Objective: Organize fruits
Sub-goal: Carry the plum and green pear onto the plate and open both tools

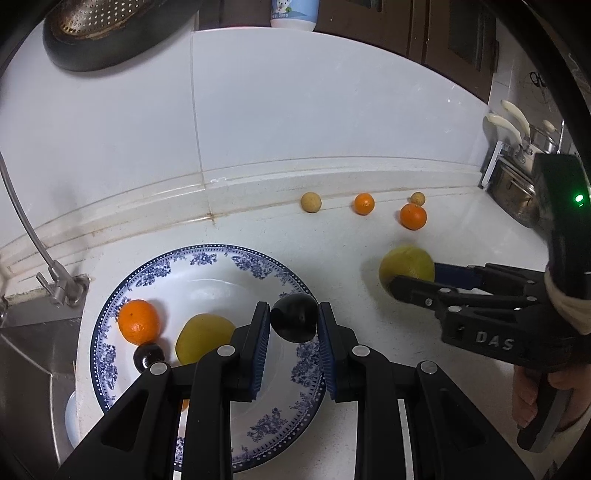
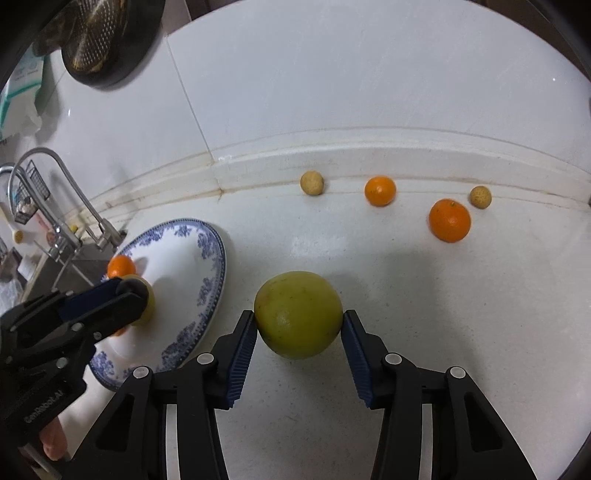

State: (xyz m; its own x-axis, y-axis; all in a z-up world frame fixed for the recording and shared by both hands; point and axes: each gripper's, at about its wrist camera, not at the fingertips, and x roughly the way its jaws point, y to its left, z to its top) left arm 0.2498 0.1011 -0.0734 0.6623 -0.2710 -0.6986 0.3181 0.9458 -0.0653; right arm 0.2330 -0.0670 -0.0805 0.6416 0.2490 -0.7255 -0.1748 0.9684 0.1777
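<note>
The left gripper (image 1: 293,323) hangs over the near right part of the blue-patterned plate (image 1: 122,284) with a dark plum (image 1: 294,322) between its blue pads; the pads sit close against both sides of the fruit, so it looks held, not just framed. The right gripper (image 2: 299,328) has its jaws spread wide around a big yellow-green citrus fruit (image 2: 298,314) on the counter (image 2: 406,314), pads at or just off its sides; whether they press it yet I cannot tell.

The step in hand seems to be setting the plum down on the plate. It would go best lowered until it nearly rests on the china, over the bare white middle, then released gently, since a round plum will roll. An orange (image 1: 138,321), a yellow fruit (image 1: 203,341) and another small dark plum (image 1: 148,356) already lie on the plate's left side, so the free space is toward the centre and right. For the right side, the pads should close level across the widest part of the citrus, or it may squirt out.

The counter is white and smooth, with a raised lip at the tiled wall. Along that lip lie two small tan fruits (image 2: 312,182) and two more oranges (image 2: 449,220), well apart from the plate. A sink with a tap (image 1: 26,229) lies just left of the plate, and a black pan (image 1: 107,33) hangs on the wall above.
</note>
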